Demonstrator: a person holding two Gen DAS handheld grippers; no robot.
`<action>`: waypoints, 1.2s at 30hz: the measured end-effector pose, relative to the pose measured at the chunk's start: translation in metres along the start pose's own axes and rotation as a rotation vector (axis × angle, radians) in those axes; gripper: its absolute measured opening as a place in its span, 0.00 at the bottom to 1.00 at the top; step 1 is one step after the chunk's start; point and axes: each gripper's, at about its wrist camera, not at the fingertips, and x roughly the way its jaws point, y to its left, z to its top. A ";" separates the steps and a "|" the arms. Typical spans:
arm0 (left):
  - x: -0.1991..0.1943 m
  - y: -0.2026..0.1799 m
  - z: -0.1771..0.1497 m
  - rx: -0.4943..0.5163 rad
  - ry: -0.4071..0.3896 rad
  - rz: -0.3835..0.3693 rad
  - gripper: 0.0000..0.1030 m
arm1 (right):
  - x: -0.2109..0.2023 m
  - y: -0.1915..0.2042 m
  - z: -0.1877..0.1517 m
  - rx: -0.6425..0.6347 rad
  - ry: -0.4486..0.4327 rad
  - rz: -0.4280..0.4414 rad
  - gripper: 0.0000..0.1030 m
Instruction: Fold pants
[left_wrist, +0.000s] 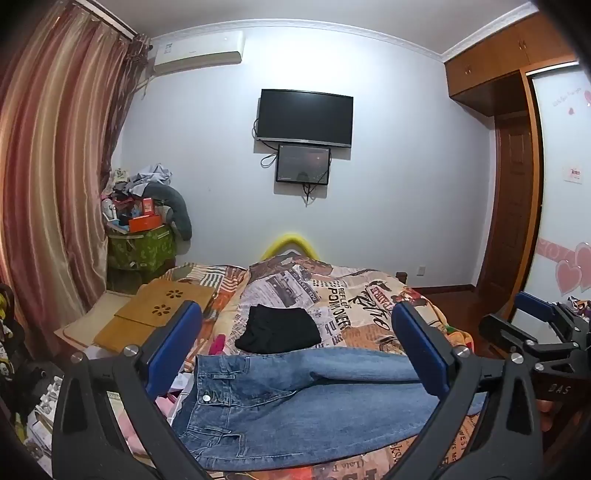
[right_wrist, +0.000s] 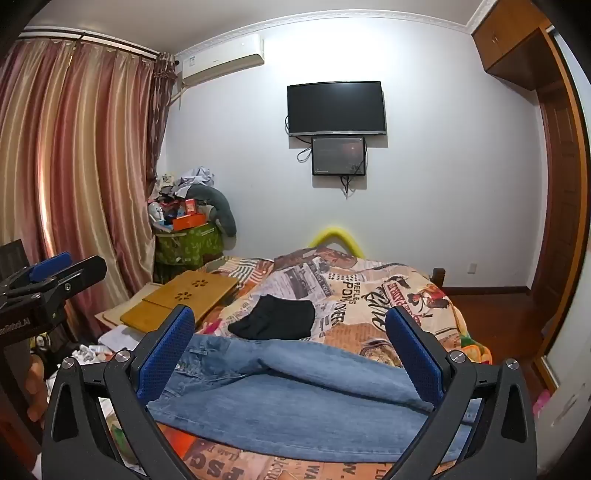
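Folding starts with both grippers, left (left_wrist: 297, 345) and right (right_wrist: 290, 349), fingers wide apart and empty: pinch jeans (left_wrist: 295, 402) at waistband and hems near the bed's (left_wrist: 354, 306) front edge.

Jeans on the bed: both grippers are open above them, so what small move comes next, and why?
Probably lower the left gripper onto the waistband end of the jeans and close there. They lie spread sideways across the bedspread, unfolded, waistband on the left, legs running right. Both the left and right gripper stand wide open and hold nothing, so a grip has to come before any fold.
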 end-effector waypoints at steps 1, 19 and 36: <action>0.000 -0.001 0.000 0.003 0.001 0.004 1.00 | 0.000 0.000 0.000 0.001 0.005 -0.001 1.00; 0.008 0.003 -0.002 -0.022 0.022 -0.006 1.00 | 0.000 -0.005 0.001 0.004 0.007 -0.006 1.00; 0.004 -0.004 -0.001 0.000 0.006 0.002 1.00 | 0.000 -0.005 0.001 0.002 0.004 -0.001 1.00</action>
